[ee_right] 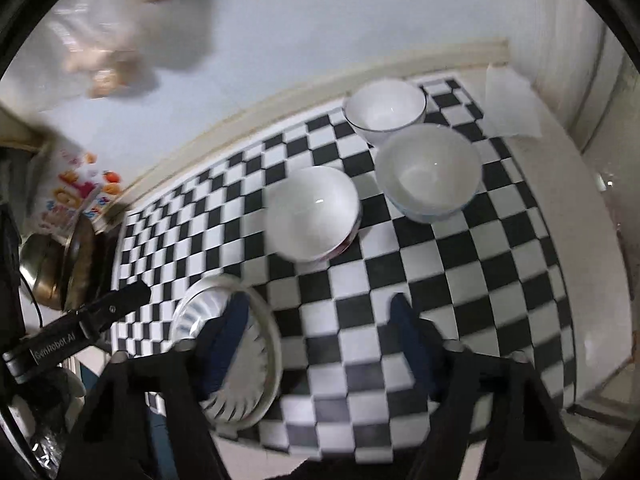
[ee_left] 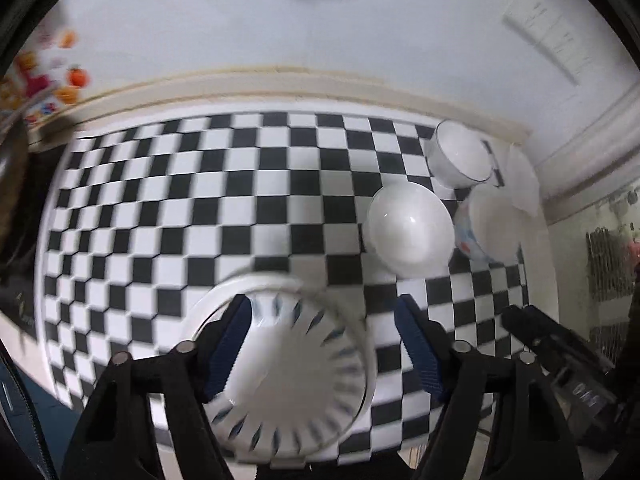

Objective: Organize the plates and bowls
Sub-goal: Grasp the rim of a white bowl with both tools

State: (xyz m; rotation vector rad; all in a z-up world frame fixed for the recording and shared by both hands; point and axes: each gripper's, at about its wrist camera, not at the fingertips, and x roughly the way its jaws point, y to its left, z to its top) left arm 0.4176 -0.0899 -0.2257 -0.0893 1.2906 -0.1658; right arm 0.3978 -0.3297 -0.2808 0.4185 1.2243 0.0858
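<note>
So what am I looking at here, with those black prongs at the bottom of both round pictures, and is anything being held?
There is no robot arm here. A person holds a two-finger gripper in each hand, and each gripper carries a wide-angle camera looking along its fingers, which is why the pictures bulge. One picture comes from the left gripper, the other from the right gripper. Below them lies a black and white checkered cloth. On it sit a plate with dark dashes around its rim and three bowls: a white bowl, a wider bowl and a dark-rimmed bowl. Both grippers are open and hold nothing; the left hangs over the plate, and the pictures are blurred.
</note>
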